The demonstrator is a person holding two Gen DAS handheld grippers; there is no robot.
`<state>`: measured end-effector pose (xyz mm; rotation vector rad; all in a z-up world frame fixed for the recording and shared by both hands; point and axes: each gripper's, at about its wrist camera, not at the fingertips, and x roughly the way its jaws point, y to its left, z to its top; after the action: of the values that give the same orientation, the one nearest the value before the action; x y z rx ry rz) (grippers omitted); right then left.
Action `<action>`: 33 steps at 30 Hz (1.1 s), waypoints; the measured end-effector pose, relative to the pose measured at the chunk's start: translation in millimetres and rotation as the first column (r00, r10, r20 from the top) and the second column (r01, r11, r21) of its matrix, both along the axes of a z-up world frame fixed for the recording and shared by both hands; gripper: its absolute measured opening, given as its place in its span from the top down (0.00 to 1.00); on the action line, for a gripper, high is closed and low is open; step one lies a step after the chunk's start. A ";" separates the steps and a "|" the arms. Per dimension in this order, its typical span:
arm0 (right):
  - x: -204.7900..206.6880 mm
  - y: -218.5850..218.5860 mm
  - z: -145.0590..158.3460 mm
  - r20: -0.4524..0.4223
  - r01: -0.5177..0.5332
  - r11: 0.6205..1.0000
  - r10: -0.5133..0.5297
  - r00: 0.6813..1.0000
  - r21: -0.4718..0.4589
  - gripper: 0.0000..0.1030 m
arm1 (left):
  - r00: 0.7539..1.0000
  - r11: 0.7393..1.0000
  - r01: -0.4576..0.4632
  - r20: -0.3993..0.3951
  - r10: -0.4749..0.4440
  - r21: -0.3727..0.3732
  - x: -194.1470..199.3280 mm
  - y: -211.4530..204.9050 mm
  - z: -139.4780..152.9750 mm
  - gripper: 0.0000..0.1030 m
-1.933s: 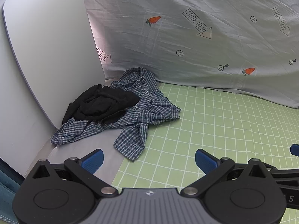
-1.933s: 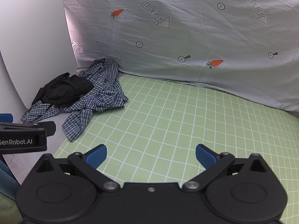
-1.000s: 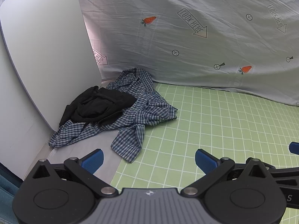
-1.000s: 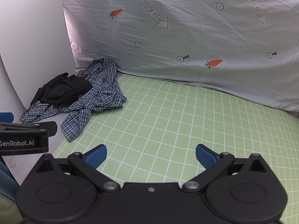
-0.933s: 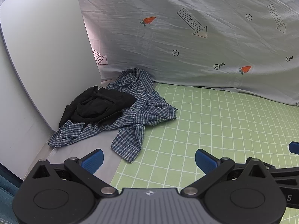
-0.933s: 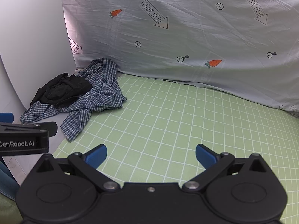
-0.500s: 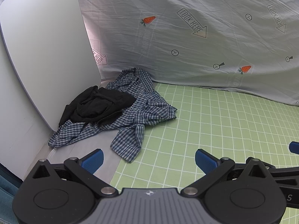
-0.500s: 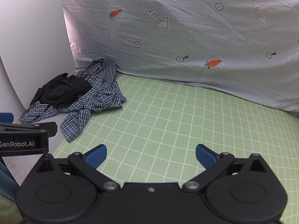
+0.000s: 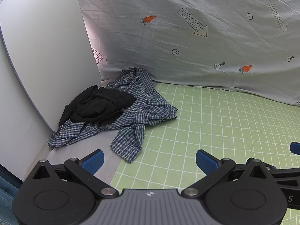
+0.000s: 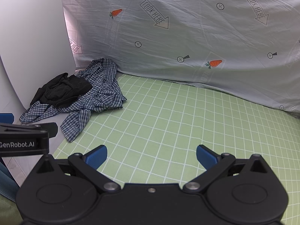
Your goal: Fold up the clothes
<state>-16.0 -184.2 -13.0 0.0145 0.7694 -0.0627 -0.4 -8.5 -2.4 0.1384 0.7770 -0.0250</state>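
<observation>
Two garments, a black garment (image 9: pixel 97 105) atop a checked shirt (image 9: pixel 138 112), lie crumpled at the green mat's (image 9: pixel 215 123) far-left corner; our left hand-held gripper (image 9: pixel 149 159) and right hand-held gripper (image 10: pixel 151 154), both wide open and empty, should lift the black piece first.

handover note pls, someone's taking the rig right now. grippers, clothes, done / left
Left gripper: open, holding nothing, above the near edge of the green grid mat.
Right gripper: open, holding nothing, over the mat.
Clothes: plaid shirt crumpled at the mat's far left corner, partly off the mat, by the white board. Black garment bunched on top of it.
Done: nothing folded.
Left: lift the black garment off, spread each piece on the mat, fold both.
</observation>
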 end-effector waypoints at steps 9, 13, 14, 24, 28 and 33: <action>1.1 -0.6 -1.7 -0.005 0.007 1.000 -0.007 1.000 0.001 0.00 | 1.000 1.000 0.011 -0.010 -0.011 -0.004 5.0 -2.9 -2.9 0.00; 4.7 -1.4 -2.9 -0.009 0.018 1.000 -0.018 1.000 0.001 0.00 | 1.000 1.000 0.021 -0.013 -0.021 -0.006 10.7 -4.8 -4.8 0.00; 6.1 -1.9 -3.3 -0.010 0.021 1.000 -0.021 1.000 0.001 0.00 | 1.000 1.000 0.024 -0.014 -0.024 -0.006 12.6 -5.4 -5.3 0.00; 34.6 -5.1 -13.0 -0.026 0.041 0.999 -0.041 0.999 -0.027 0.00 | 0.999 0.999 -0.008 -0.049 0.006 -0.050 46.4 4.2 -16.3 0.00; 61.6 0.7 -19.1 -0.025 0.024 0.998 -0.026 0.999 -0.062 0.00 | 0.996 0.996 -0.049 -0.080 0.043 -0.072 74.4 21.2 -25.1 0.00; 116.9 18.0 -35.5 -0.045 -0.019 0.995 0.015 0.999 -0.097 0.01 | 0.986 0.990 -0.121 -0.122 0.112 -0.071 122.3 53.9 -41.1 0.00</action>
<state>100.9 -166.2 -48.5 -0.0867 0.8102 -0.0844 121.9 45.4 -43.5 0.0165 0.8993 0.0478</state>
